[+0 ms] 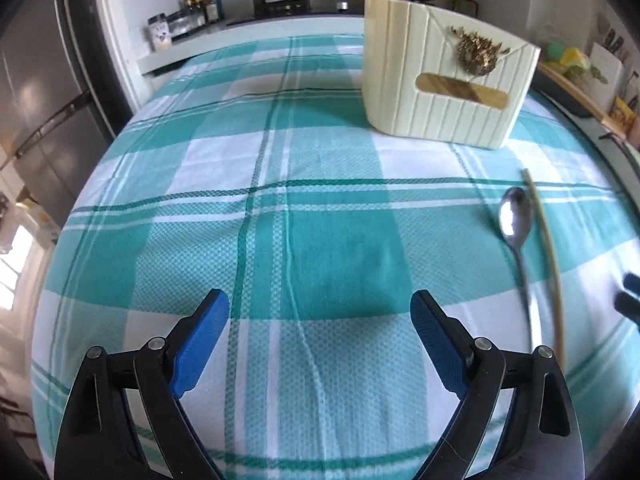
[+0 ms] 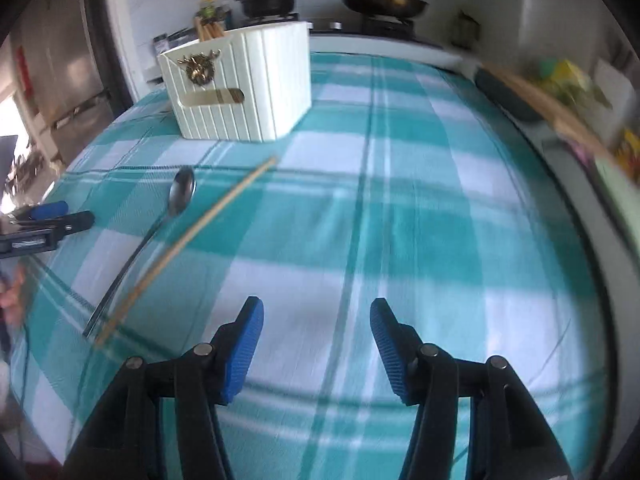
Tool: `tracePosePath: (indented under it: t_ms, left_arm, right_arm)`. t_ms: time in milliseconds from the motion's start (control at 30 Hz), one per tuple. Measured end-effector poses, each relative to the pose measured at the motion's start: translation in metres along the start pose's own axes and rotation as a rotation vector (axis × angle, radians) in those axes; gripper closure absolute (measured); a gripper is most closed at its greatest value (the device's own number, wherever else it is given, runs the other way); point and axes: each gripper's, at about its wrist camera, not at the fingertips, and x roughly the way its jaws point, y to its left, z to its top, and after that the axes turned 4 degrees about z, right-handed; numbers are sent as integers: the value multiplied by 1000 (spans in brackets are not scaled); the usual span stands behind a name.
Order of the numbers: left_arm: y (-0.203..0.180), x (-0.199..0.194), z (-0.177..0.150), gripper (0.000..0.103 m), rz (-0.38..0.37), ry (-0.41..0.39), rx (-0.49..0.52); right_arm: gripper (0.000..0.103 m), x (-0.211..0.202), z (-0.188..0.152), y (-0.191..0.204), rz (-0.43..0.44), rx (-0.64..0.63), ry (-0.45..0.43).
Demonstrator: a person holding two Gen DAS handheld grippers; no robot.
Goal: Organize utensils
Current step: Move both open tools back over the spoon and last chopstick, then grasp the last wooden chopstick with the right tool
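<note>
Tilting down over the teal checked tablecloth (image 1: 320,240), left gripper (image 1: 320,316) and right gripper (image 2: 316,320) gape empty; spoon (image 1: 516,216) and chopstick (image 1: 548,256) lie right of the left gripper, cream holder (image 1: 444,92) ahead, a stove (image 1: 280,4) beyond.

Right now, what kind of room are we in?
Most likely a home kitchen. A pot and a wok sit on a stove at the back, and a spoon lies on the checked tablecloth.

Each wrist camera looked steeply down along its tool, close above the counter (image 1: 320,220). Both shared the white holder (image 1: 448,80) and the stove beyond.
</note>
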Motion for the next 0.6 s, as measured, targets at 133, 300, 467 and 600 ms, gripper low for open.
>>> tracePosePath:
  t_ms: [133,300,467,600]
  left_arm:
    - [6,5,-5,3,1,-9,-22]
    - [13,11,-3,0,-2,16,-64]
    - [14,13,-3,0,-6,16,-68]
    - [14,13,-3,0,-7,16,-68]
  right_arm:
    - [46,-1,-6,5,10,32,-3]
    - [67,5,6,31,67,17,8]
    - [68,22,31,66,163,38,13]
    - [68,46,42,89,126,8,51]
